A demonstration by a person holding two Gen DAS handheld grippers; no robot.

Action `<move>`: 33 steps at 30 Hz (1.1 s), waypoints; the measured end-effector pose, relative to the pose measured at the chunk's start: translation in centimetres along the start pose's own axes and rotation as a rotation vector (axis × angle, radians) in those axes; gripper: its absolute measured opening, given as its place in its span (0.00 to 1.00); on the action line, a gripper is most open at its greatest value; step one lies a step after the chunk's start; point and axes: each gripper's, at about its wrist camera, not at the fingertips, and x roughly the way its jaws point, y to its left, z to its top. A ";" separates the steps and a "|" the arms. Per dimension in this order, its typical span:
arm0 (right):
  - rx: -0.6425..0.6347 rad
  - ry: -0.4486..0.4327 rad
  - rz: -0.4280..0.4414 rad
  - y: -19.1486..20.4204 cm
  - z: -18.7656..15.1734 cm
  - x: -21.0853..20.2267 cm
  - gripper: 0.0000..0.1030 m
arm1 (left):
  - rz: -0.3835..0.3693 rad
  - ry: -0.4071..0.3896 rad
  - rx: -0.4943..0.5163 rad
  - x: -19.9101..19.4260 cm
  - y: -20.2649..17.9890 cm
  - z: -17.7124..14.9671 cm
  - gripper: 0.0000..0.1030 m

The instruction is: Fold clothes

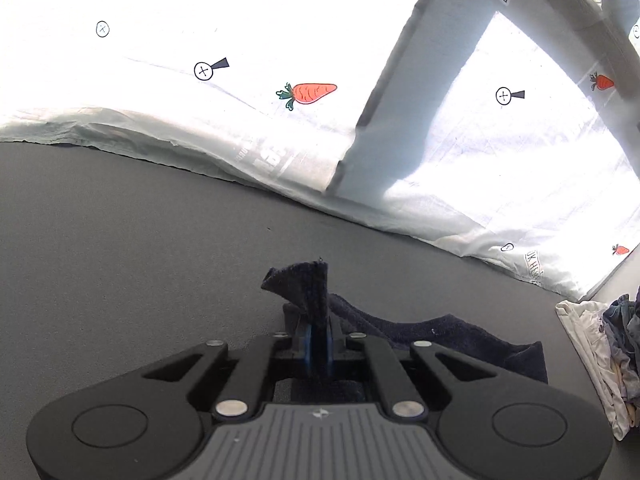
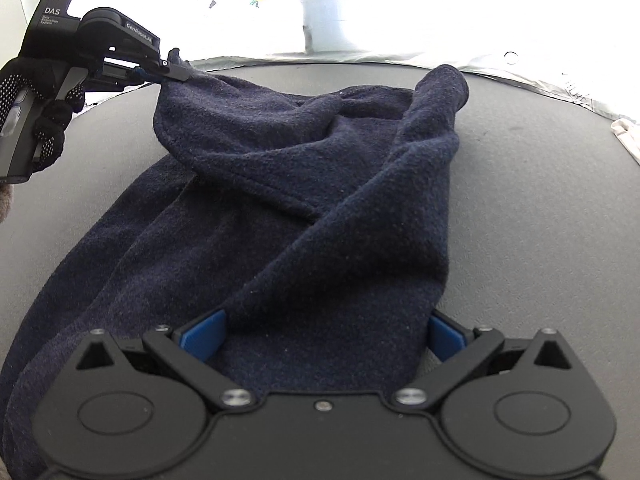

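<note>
Both fingertips of the spread right gripper (image 2: 324,338) hide under the garment (image 2: 304,208); left gripper (image 1: 319,344) pinches its corner.

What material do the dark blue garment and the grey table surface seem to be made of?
The dark blue garment looks like fleece or a soft knit: fuzzy, matte nap, thick rounded folds. The grey table surface looks like a matte mat or felt-like covering, finely grained and without shine; the exact material is unclear.

Left camera rides low over the tabletop (image 1: 120,260), facing the carrot-print sheet (image 1: 280,40). Right camera looks down close on the navy garment (image 2: 304,200), facing the same sheet; both share garment and tabletop.
</note>
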 end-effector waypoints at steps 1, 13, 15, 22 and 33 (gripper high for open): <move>0.000 0.000 0.000 0.0 0.0 0.0 1.00 | -0.016 -0.043 0.004 -1.1 -0.6 0.9 0.07; 0.006 0.014 -0.005 0.1 0.4 0.4 1.00 | 0.101 -0.430 0.059 -11.4 0.0 5.7 0.07; 0.008 0.013 -0.007 0.1 0.4 0.4 1.00 | 0.205 -0.386 0.034 -10.4 3.2 4.9 0.07; 0.012 0.016 -0.006 0.1 0.6 0.5 1.00 | 0.446 -0.165 -0.130 -7.5 11.3 1.3 0.12; 0.075 -0.029 -0.090 0.5 0.2 -3.7 0.95 | 0.191 0.027 -0.008 -12.0 2.1 -8.8 0.29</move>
